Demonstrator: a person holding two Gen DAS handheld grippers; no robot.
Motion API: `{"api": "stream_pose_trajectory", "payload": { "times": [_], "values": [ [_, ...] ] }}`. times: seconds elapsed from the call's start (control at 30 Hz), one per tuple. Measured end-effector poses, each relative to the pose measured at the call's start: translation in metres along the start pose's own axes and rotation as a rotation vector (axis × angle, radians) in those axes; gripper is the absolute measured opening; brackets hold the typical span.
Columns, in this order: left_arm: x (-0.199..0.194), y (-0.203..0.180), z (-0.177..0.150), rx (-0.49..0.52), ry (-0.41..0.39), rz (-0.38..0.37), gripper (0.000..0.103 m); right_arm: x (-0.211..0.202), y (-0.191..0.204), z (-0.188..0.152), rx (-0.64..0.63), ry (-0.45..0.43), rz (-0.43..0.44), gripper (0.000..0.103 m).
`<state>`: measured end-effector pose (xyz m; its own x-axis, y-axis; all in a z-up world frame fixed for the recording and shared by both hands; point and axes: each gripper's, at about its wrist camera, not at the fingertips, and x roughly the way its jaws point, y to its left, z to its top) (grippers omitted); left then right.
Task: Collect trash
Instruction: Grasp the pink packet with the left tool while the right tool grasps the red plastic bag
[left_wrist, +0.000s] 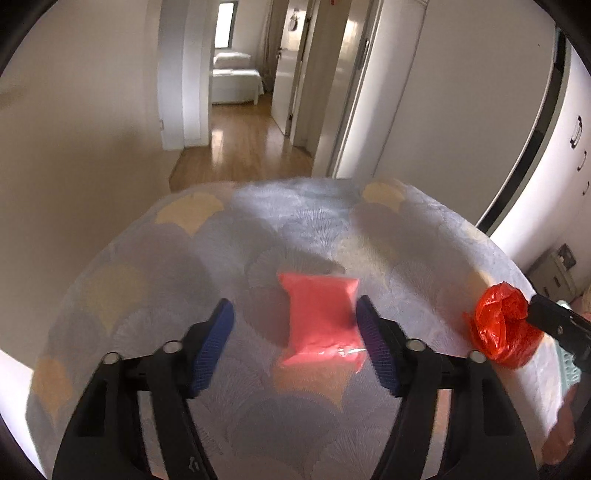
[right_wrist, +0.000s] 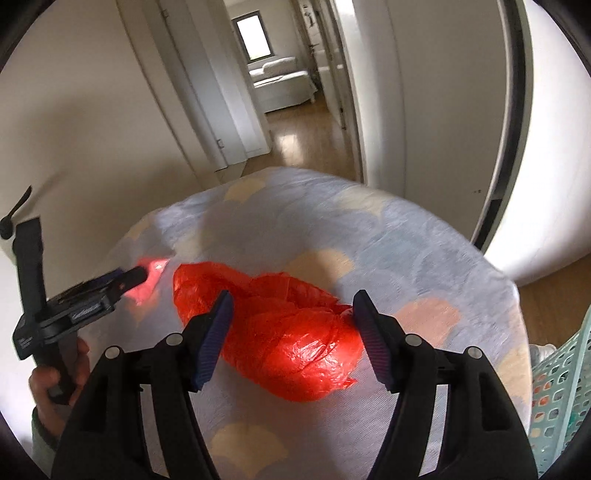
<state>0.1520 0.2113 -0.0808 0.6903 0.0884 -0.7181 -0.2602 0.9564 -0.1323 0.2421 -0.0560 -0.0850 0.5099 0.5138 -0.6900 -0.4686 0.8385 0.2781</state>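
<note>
A pink plastic packet (left_wrist: 321, 325) lies on the table's patterned cloth (left_wrist: 258, 229). My left gripper (left_wrist: 295, 343) is open just above it, the packet near its right finger. A crumpled red plastic bag (right_wrist: 280, 332) lies on the cloth further right. My right gripper (right_wrist: 291, 336) is open around the bag, fingers on either side. In the left wrist view the red bag (left_wrist: 502, 328) sits at the right with the right gripper's tip (left_wrist: 546, 317) beside it. In the right wrist view the left gripper (right_wrist: 122, 282) reaches the pink packet (right_wrist: 147, 280).
A teal perforated basket (right_wrist: 557, 398) stands off the table's right edge. A white cabinet (left_wrist: 554, 147) is at the right. Beyond the table a wooden-floored hallway (left_wrist: 240, 144) leads to a room with a white sofa.
</note>
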Motion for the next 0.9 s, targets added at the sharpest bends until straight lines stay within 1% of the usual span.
{"api": "stream_pose_trajectory", "payload": {
  "times": [0.03, 0.1, 0.2, 0.23, 0.27, 0.3, 0.37, 0.43, 0.67, 0.8, 0.83, 0.87, 0.9],
  "values": [
    [0.003, -0.004, 0.001, 0.009, 0.003, -0.005, 0.056, -0.002, 0.003, -0.003, -0.004, 0.007, 0.014, 0.064],
    [0.003, -0.01, 0.0, 0.032, 0.007, -0.012, 0.053, -0.004, 0.009, -0.007, -0.007, 0.03, 0.033, 0.064],
    [0.008, -0.012, -0.002, 0.043, 0.017, -0.019, 0.052, -0.012, 0.02, -0.014, -0.026, 0.063, 0.105, 0.064],
    [0.011, -0.012, -0.001, 0.042, 0.021, -0.022, 0.052, -0.013, 0.025, -0.016, -0.042, 0.071, 0.121, 0.064],
    [0.011, -0.011, -0.002, 0.039, 0.024, -0.026, 0.052, -0.014, 0.028, -0.017, -0.054, 0.076, 0.125, 0.066],
    [0.01, -0.009, -0.002, 0.032, 0.024, -0.03, 0.051, -0.014, 0.033, -0.018, -0.074, 0.078, 0.124, 0.068],
    [0.013, -0.007, -0.002, 0.021, 0.025, -0.038, 0.051, -0.013, 0.039, -0.019, -0.102, 0.06, 0.089, 0.076],
    [0.015, -0.004, -0.003, 0.012, 0.031, -0.045, 0.051, -0.008, 0.043, -0.019, -0.117, 0.051, 0.054, 0.077],
    [0.018, -0.009, -0.004, 0.029, 0.036, -0.026, 0.051, 0.011, 0.043, -0.027, -0.101, 0.063, 0.028, 0.077],
    [0.019, -0.014, -0.004, 0.052, 0.035, -0.01, 0.051, 0.013, 0.041, -0.028, -0.082, 0.067, 0.042, 0.077],
    [0.02, -0.014, -0.004, 0.056, 0.034, -0.008, 0.045, 0.013, 0.04, -0.028, -0.077, 0.068, 0.043, 0.077],
    [0.02, -0.015, -0.004, 0.061, 0.033, -0.003, 0.043, 0.013, 0.039, -0.028, -0.071, 0.068, 0.044, 0.074],
    [0.019, -0.016, -0.004, 0.065, 0.03, 0.0, 0.041, 0.013, 0.038, -0.029, -0.063, 0.068, 0.049, 0.068]
  ]
}}
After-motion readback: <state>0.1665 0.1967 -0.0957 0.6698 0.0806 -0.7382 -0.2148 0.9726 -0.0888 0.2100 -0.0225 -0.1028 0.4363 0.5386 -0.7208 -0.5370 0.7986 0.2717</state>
